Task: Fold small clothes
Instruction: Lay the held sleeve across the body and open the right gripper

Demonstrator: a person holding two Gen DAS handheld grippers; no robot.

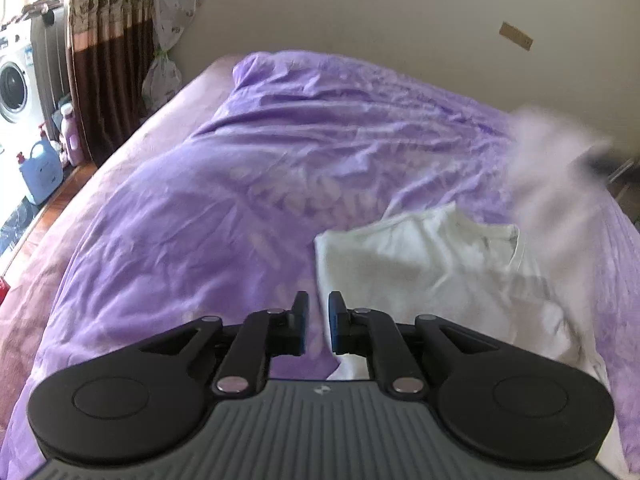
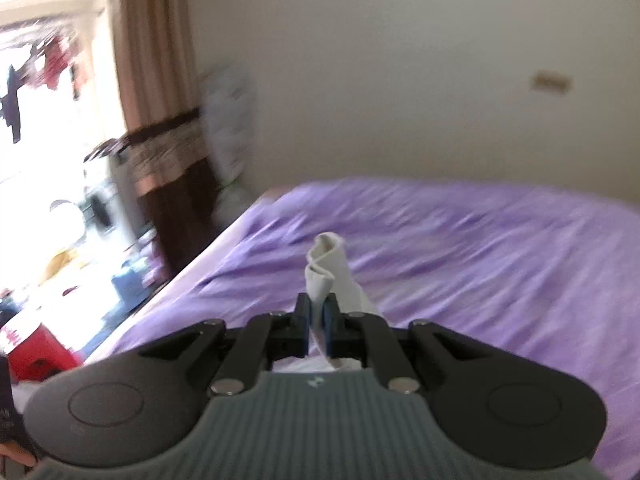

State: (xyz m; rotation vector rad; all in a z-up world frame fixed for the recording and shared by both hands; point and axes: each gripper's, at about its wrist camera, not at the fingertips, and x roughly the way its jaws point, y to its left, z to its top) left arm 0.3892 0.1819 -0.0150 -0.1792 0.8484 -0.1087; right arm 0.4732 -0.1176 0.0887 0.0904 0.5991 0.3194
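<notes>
We see few containers: at nine o'clock in the left view a blue jug [image 1: 40, 170] and a pale purple bottle [image 1: 73, 140] stand on the floor beside a washing machine [image 1: 14, 84]; what they hold we cannot tell. In the right view a red tub [image 2: 34, 350] sits at eight o'clock, half washed out by glare.

The white shirt [image 1: 440, 280] lies on the purple bedcover [image 1: 240, 184] at four o'clock in the left view, its collar toward three o'clock. The left gripper [image 1: 318, 312] hangs just over the shirt's left edge with its jaws a little apart and nothing between them. The shirt's near part is hidden under the gripper body and cut off at the lower right.

The right gripper [image 2: 318, 312] has its jaws closed on a bunched fold of white cloth [image 2: 326, 264], which stands up in a twisted peak above the bedcover [image 2: 480, 264]. We take it for the same shirt, though the view does not show the join.

A blurred pale shape [image 1: 556, 148] at two o'clock in the left view is too smeared to name. The whole right view is blurred; the curtain [image 2: 160, 120] and window at ten o'clock are streaked.
</notes>
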